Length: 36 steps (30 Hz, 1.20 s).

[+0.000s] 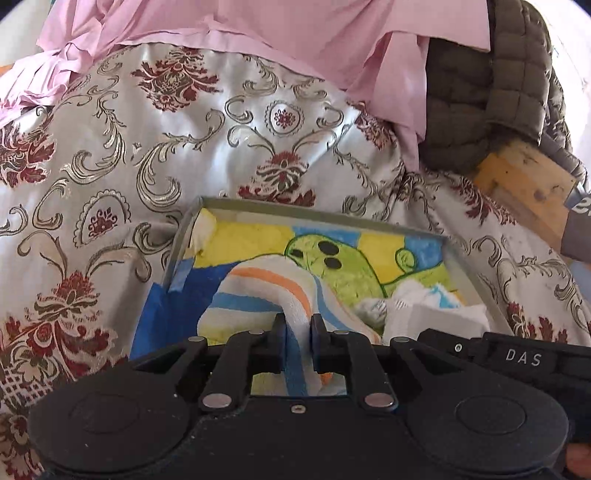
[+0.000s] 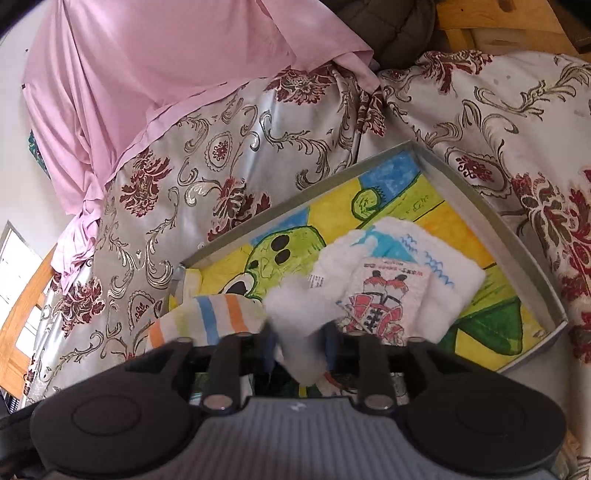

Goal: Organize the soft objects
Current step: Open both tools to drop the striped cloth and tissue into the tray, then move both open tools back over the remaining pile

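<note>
In the left wrist view, the left gripper (image 1: 298, 320) sits at the lower centre of the frame with its jaws drawn close, pinching a fold of a striped towel (image 1: 266, 291) banded in white, orange, blue and yellow. The towel drapes over the near left part of a shallow grey tray (image 1: 295, 204), whose floor is lined with a bright drawing (image 1: 343, 258) of a green figure on yellow and blue. The tray rests on a silver bedspread (image 1: 147, 147) patterned with dark red flowers; a pink sheet (image 1: 221, 29) lies across the top of the frame and an olive quilted garment (image 1: 480, 110) fills the upper right. In the right wrist view, the right gripper (image 2: 300, 341) at the lower centre has its jaws parted, with a white cloth (image 2: 399, 266) printed in red, black and blue passing loosely between them; the cloth lies in the tray at centre right, and the pads do not appear to press it, though the near part is blurred. The striped towel shows at the lower left of that tray.
</note>
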Available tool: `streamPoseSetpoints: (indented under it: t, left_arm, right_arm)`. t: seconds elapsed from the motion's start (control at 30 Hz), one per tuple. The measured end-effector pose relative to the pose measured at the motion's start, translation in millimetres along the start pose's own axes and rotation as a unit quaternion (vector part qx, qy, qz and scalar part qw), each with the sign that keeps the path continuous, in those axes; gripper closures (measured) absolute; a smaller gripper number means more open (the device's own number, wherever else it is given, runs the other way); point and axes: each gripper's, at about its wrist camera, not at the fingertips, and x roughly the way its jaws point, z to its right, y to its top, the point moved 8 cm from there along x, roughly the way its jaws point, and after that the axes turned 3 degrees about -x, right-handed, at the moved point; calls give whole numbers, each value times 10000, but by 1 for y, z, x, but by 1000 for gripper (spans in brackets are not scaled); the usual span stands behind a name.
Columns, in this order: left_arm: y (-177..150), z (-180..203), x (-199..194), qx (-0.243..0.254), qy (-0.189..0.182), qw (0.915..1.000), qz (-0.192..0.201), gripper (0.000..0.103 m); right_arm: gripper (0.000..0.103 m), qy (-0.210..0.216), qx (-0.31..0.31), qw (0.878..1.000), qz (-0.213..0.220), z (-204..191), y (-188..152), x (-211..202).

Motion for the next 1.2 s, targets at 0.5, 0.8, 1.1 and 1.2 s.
streamPoseSetpoints:
  t: [0.5, 0.8, 1.1, 1.2]
  left_arm:
    - [19, 9, -62, -18, 246, 9985, 494, 49]
    - [33, 34, -140, 148, 176, 9937, 1099, 28]
    - [11, 52, -235, 304, 0, 9845, 1728, 13]
    - [-2, 51, -265, 297, -64, 9815, 1892, 11]
  right_arm:
    - [10, 184, 123, 9987, 459, -9, 29, -66]
    - [0, 142, -473, 9930, 1074, -27, 37, -154]
    - [0, -94, -1174, 9712, 2071, -58, 11, -259]
    - [0, -190, -1224, 9703, 2077, -64, -8, -284]
